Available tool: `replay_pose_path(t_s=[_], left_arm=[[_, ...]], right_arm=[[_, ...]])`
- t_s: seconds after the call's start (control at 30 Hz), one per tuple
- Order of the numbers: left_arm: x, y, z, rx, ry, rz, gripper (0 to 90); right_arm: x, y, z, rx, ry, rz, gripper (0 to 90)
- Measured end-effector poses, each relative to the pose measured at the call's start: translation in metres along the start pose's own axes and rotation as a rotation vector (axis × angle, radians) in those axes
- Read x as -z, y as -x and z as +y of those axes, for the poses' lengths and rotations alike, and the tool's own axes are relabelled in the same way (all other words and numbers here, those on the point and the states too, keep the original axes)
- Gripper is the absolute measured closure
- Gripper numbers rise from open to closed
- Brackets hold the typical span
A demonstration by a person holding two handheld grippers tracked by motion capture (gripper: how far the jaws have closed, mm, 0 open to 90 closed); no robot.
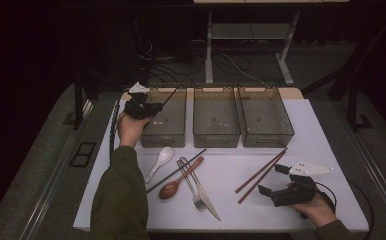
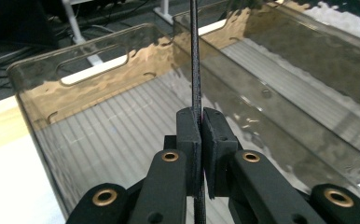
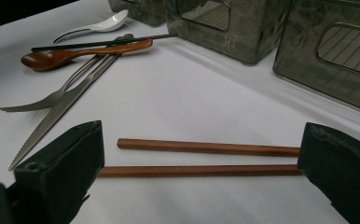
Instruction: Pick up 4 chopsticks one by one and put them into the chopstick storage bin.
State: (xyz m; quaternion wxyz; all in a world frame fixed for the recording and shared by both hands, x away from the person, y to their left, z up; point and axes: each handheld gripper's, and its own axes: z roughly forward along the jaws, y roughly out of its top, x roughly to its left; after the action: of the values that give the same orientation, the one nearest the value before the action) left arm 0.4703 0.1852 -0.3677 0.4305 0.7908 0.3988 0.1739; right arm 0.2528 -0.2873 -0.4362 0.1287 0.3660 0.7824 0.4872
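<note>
A thin black chopstick [image 2: 196,70] is gripped between the shut jaws of the left gripper [image 2: 201,135] and is held over the left bin [image 1: 167,116], the first of three smoky see-through bins set in a row at the far side of the white table [image 1: 321,150]. In the high view the left gripper [image 1: 153,111] is seen at the near left corner of that bin, with the stick slanting up and away across it. The middle bin [image 1: 216,117] and the right bin [image 1: 266,117] are placed just beside it. The right gripper [image 1: 273,181] is held low over the table near the brown chopsticks [image 3: 206,158], its jaws spread wide with nothing between the pads. A second black chopstick [image 1: 177,171], a white spoon [image 1: 160,162], a wooden spoon [image 1: 180,179], a fork [image 1: 191,184] and a knife [image 1: 203,192] are laid together on the table in front of the bins. No writing or label can be read on any item.
</note>
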Motion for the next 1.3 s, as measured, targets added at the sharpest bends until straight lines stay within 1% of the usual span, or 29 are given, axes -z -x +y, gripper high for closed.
replay_pose_path(t_s=[0.13,0.23,0.37,0.4,0.43,0.47,0.5,0.53,0.57,0.63,0.7,0.8,0.93,1.03,1.07,1.13,1.17,1.2,1.27,1.3], left_arm=[[-0.003,-0.002,-0.003,0.014,-0.012,0.014,85.6],[-0.005,-0.002,-0.005,0.016,-0.030,0.021,85.5],[-0.007,-0.002,-0.010,0.023,-0.031,0.022,85.4],[-0.008,-0.003,-0.011,0.021,-0.037,0.023,85.3],[-0.009,-0.003,-0.013,0.012,-0.048,0.034,84.9],[-0.009,-0.003,-0.014,0.014,-0.046,0.044,83.6],[-0.009,-0.003,-0.015,0.025,-0.034,0.040,79.0],[-0.009,-0.004,-0.016,0.034,-0.026,0.035,76.6],[-0.009,-0.004,-0.016,0.034,-0.023,0.034,73.3],[-0.008,-0.003,-0.015,0.024,-0.024,0.033,70.5],[-0.007,-0.002,-0.014,0.023,-0.014,0.028,68.4],[-0.005,0.000,-0.012,0.006,-0.010,0.023,64.7],[-0.001,0.002,-0.010,0.009,-0.006,-0.007,57.3],[0.003,0.004,-0.009,0.019,0.006,-0.025,52.4],[0.005,0.005,-0.008,0.011,0.005,-0.029,51.0],[0.008,0.008,-0.006,0.010,0.012,-0.054,48.2],[0.010,0.011,-0.005,0.003,0.015,-0.060,47.3],[0.012,0.013,-0.005,-0.009,0.019,-0.064,47.4],[0.016,0.017,-0.004,-0.011,0.023,-0.090,47.2],[0.018,0.019,-0.004,-0.014,0.020,-0.094,46.3]], right_arm=[[0.000,0.000,0.000,0.002,0.001,0.001,0.8],[0.001,0.000,0.000,-0.001,0.000,0.001,0.8],[0.001,-0.001,0.000,-0.001,0.000,0.002,0.8],[0.001,-0.001,0.000,-0.002,0.000,0.001,0.8],[0.000,0.000,0.000,0.000,0.000,0.001,0.8],[0.000,0.000,0.000,0.000,0.000,0.001,0.8],[0.000,-0.001,0.000,0.000,-0.001,0.002,0.8],[0.000,0.000,0.000,0.001,0.001,0.001,0.8],[0.000,0.000,0.000,0.000,0.002,0.002,0.8],[0.000,0.000,0.000,0.002,-0.001,0.001,0.8],[0.000,0.000,0.000,-0.001,-0.003,0.000,0.8],[0.000,0.000,0.000,0.001,-0.001,0.000,0.8],[0.000,0.000,0.000,0.001,-0.002,0.000,0.8],[0.000,0.000,0.000,0.001,-0.001,-0.002,0.8],[0.000,0.000,0.000,-0.001,-0.002,-0.002,0.8],[0.000,0.000,0.000,0.000,-0.003,-0.002,0.8],[0.000,0.000,0.000,-0.001,-0.002,-0.002,0.8],[0.000,0.000,0.000,0.000,-0.001,-0.004,0.8],[0.000,0.000,0.000,-0.001,-0.005,-0.003,0.8],[0.000,0.000,0.000,-0.001,-0.005,-0.003,0.8]])
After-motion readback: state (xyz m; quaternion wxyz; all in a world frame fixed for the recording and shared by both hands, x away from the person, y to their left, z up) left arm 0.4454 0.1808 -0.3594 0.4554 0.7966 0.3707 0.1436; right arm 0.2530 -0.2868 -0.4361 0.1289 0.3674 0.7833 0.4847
